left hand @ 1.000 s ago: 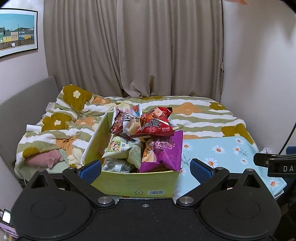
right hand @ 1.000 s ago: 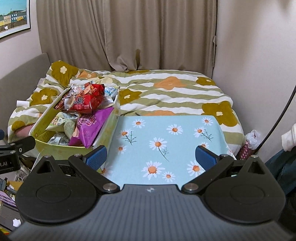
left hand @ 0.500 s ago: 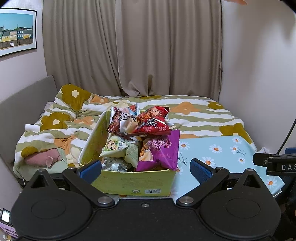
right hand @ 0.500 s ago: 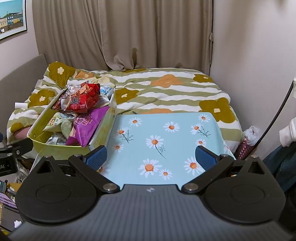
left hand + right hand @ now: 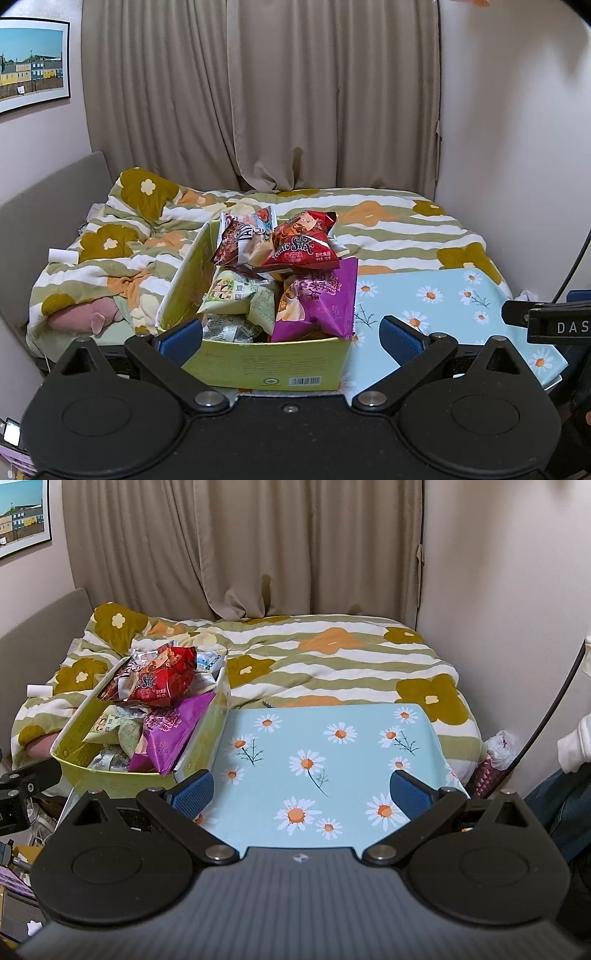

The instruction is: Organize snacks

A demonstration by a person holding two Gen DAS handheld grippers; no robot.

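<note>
A yellow-green cardboard box (image 5: 269, 365) (image 5: 110, 775) stands at the near left of a daisy-print board (image 5: 443, 302) (image 5: 325, 746) on the bed. It is heaped with snack bags: a red bag (image 5: 299, 245) (image 5: 162, 679) on top, a purple bag (image 5: 317, 299) (image 5: 173, 727) at the right, a pale green bag (image 5: 229, 291) (image 5: 110, 727) at the left. My left gripper (image 5: 290, 336) hangs open just in front of the box, holding nothing. My right gripper (image 5: 301, 794) is open over the board's near edge, empty.
A striped flower quilt (image 5: 388, 229) (image 5: 332, 653) covers the bed behind the board. A pink plush toy (image 5: 85, 317) lies at the left edge. Curtains (image 5: 295, 92) and walls close the back and right. A sleeve (image 5: 576, 746) and a black cable (image 5: 554, 716) show at the right.
Both grippers have drawn back slightly and tilted up, so the box and board sit a little lower and smaller in view. Nothing was gripped or moved.
</note>
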